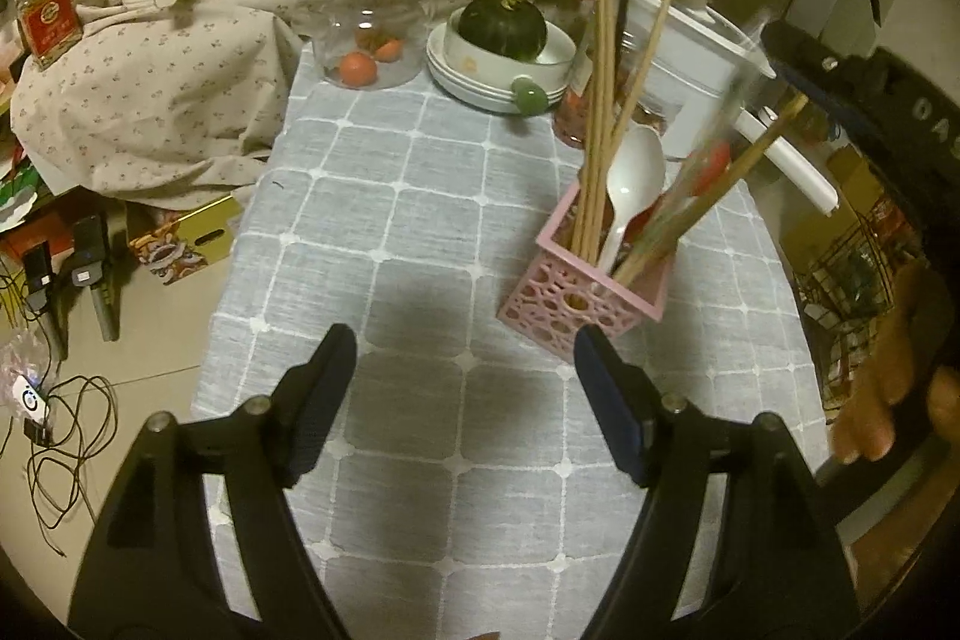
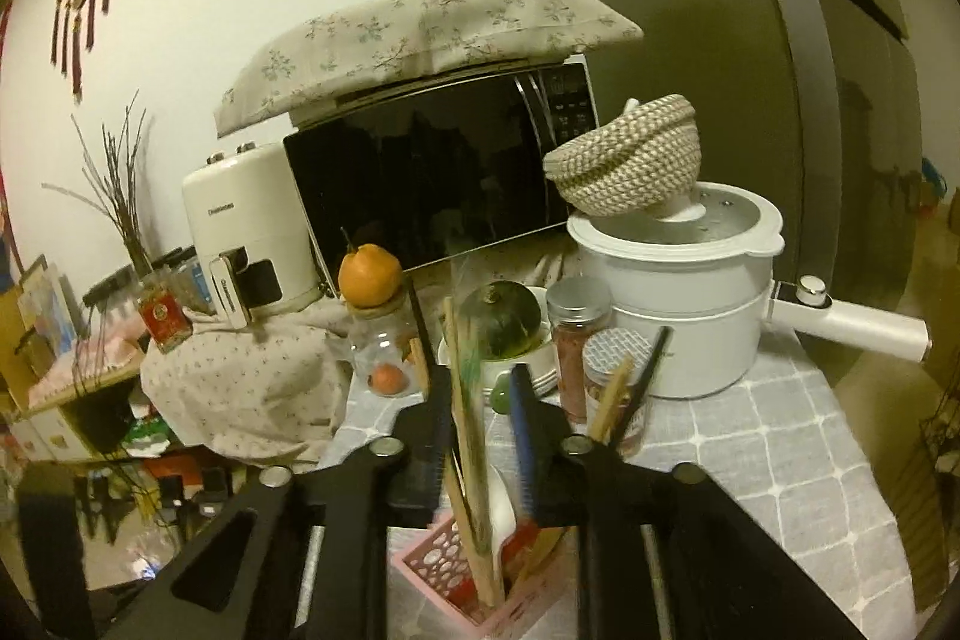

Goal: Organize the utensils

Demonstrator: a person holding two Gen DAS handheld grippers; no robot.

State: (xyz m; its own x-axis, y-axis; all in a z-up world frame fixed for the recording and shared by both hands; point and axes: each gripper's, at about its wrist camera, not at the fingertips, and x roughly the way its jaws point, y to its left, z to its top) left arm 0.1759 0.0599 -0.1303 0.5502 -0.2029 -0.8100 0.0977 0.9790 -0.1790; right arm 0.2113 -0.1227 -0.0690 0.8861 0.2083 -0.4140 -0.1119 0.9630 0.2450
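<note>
I judge us nearly done: chopsticks (image 1: 591, 160) and white spoon (image 1: 630, 196) stand in the pink holder (image 1: 570, 298), my right gripper (image 2: 474, 424) lowering a last stick (image 2: 471, 460) between slack jaws (grip uncertain), left gripper (image 1: 462, 394) wide open, empty above the bare worktop (image 1: 420, 220).

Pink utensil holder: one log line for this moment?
left gripper: open, empty, above grey checked tablecloth | right gripper: open around wooden chopsticks | pink perforated utensil holder: upright, holds chopsticks, white plastic spoon

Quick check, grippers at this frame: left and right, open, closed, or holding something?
Left gripper: open, empty, above the tablecloth.
Right gripper: over the pink holder, chopsticks between its fingers; whether it grips them cannot be told.
</note>
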